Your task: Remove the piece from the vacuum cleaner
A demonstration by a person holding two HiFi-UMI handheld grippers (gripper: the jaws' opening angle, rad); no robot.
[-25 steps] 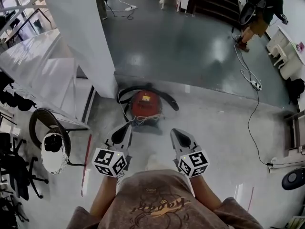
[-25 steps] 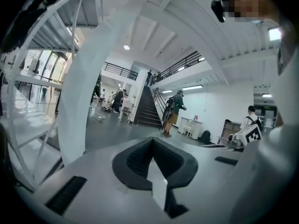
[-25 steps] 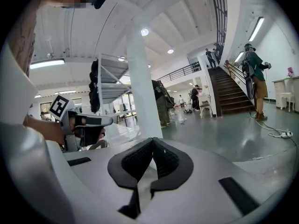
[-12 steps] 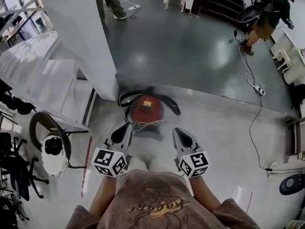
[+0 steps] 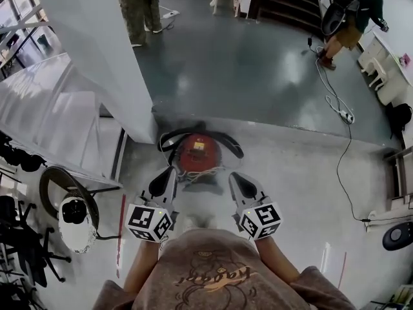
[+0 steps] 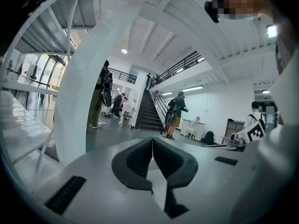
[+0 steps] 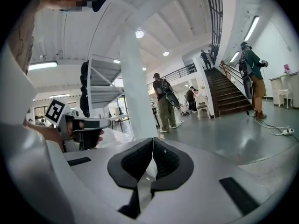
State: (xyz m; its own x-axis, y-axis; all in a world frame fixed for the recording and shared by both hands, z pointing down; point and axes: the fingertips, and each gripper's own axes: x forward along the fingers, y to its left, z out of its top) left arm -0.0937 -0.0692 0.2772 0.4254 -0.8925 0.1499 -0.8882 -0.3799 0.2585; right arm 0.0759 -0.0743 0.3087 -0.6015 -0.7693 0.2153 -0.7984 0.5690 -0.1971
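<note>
A red canister vacuum cleaner sits on the floor just ahead of me, with a black hose looped around it and a cord bundled at its front. My left gripper and right gripper hover side by side above and just short of it, both shut and empty. In the left gripper view the left gripper has its jaws closed tip to tip, pointing level across the hall. The right gripper is likewise closed, and the vacuum is hidden in both gripper views.
A white pillar and a staircase stand at left, close to the vacuum. A round stool and black chairs crowd the lower left. A cable with a power strip trails across the floor at right. People stand far off.
The whole view has shifted slightly forward, so the vacuum sits a little closer under the grippers. A person's legs have come into view at the top left. Both grippers stay shut.
</note>
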